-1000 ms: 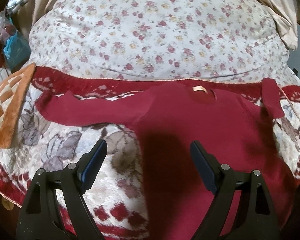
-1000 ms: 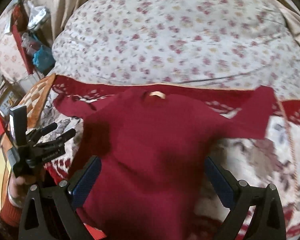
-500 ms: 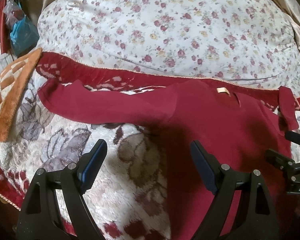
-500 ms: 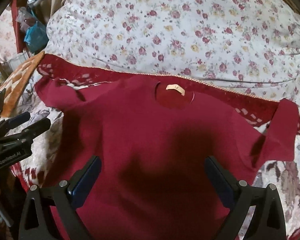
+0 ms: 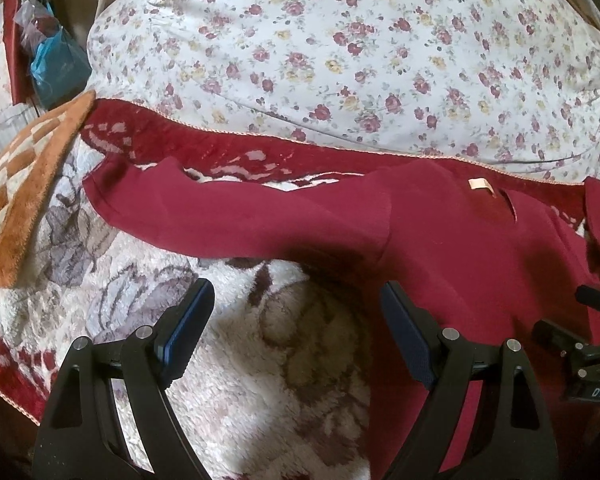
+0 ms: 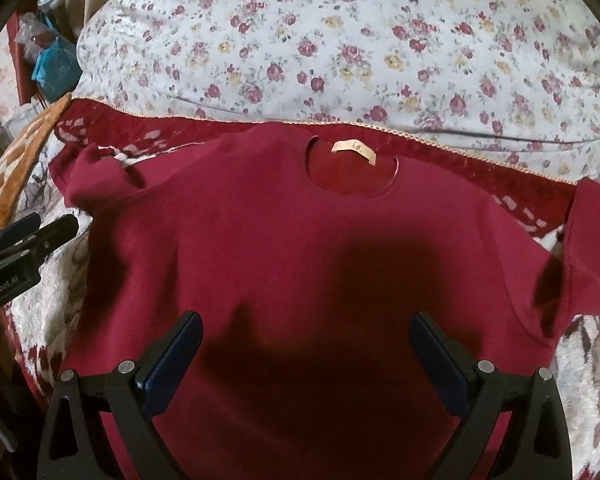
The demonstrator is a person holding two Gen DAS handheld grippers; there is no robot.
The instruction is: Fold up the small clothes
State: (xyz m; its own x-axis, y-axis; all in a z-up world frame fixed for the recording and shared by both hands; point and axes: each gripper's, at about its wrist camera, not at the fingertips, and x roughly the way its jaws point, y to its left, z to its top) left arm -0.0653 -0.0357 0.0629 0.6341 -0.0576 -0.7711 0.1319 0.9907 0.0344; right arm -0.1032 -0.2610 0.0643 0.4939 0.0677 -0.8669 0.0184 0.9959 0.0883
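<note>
- Dark red long-sleeved top (image 6: 300,264) is lying flat, front up, on a fluffy floral blanket (image 5: 260,360), filling the middle of the right wrist view. The neck label (image 6: 354,151) is at upper centre, text too small to read.
- The top's hem runs off the bottom of both frames, so no idea how the lower edge lies.
- In the left wrist view one sleeve (image 5: 236,216) stretches flat toward the left of the frame. The other sleeve (image 6: 588,248), at the right edge of the right wrist view, looks doubled back on itself. Can't tell how the cuff sits.
- Left gripper (image 5: 298,332) has its fingers spread wide with nothing between them, hovering over blanket and the top's side edge.
- Right gripper (image 6: 306,360) is also wide apart and empty, above the top's chest. A big shadow there hides any wrinkles.
- Flowery quilt (image 6: 380,40) bulges across the top of both frames.
- Orange checked cloth (image 5: 24,184) is at the left edge, partly cut off. The bags (image 5: 52,60) at upper left are too jumbled to make out.
</note>
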